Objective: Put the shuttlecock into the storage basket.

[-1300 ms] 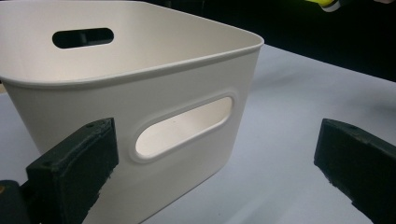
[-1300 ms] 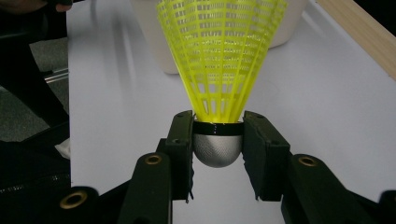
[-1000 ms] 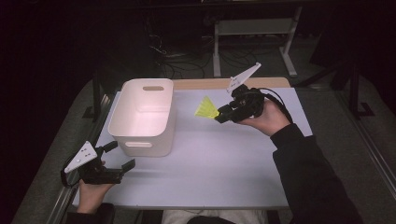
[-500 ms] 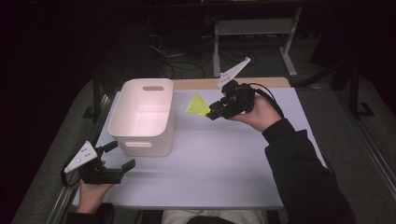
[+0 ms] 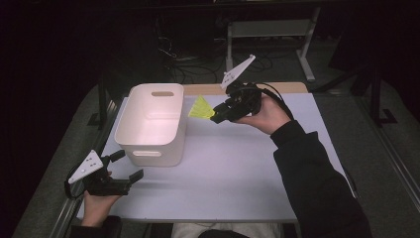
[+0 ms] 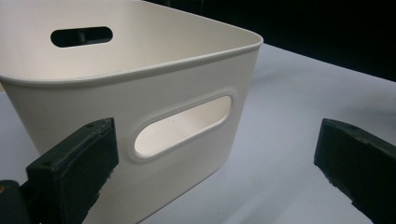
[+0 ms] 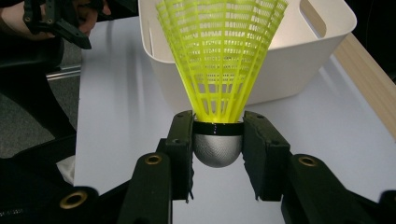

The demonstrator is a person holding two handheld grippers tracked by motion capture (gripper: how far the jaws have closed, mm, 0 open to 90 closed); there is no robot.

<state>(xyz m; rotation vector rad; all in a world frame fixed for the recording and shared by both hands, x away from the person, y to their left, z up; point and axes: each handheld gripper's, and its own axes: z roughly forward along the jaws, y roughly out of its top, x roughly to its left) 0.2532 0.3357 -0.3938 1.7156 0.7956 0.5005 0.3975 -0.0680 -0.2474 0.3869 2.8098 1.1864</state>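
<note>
Desk (image 5: 237, 173): pale sheet top, carries one white bin (image 5: 153, 124) at its left-centre, open side up, slot handles in the near and far short walls, nothing visible inside

Bin long axis runs near-to-far as the high view shows it; its right long wall faces the right claw

Right claw (image 5: 216, 115): held above the desk just right of the bin's far right corner, jaws pointing left toward the bin. It is clenched on a yellow shuttlecock (image 5: 200, 109); in the right gripper view the pads pinch the grey cork cap (image 7: 217, 148) from both sides, at the black band

Shuttlecock axis: cork in the jaws, mesh skirt (image 7: 223, 51) flaring away from the claw, so the skirt leads toward the bin. In the high view the skirt edge sits just beside the bin rim, not yet over the opening, not touching

Key relation: the bin lies straight ahead of the claw along the shuttlecock's own axis. Judgement: a short carry left puts the skirt over the opening; release any earlier risks it landing on the rim or outside

Left claw (image 5: 121, 171): low at the near left of the desk, jaws spread and grasping nothing, aimed at the bin's near wall; its own view shows the near handle slot (image 6: 183, 126) between the jaws, apart from both

Right hand nearer to the drop; left idle
</note>
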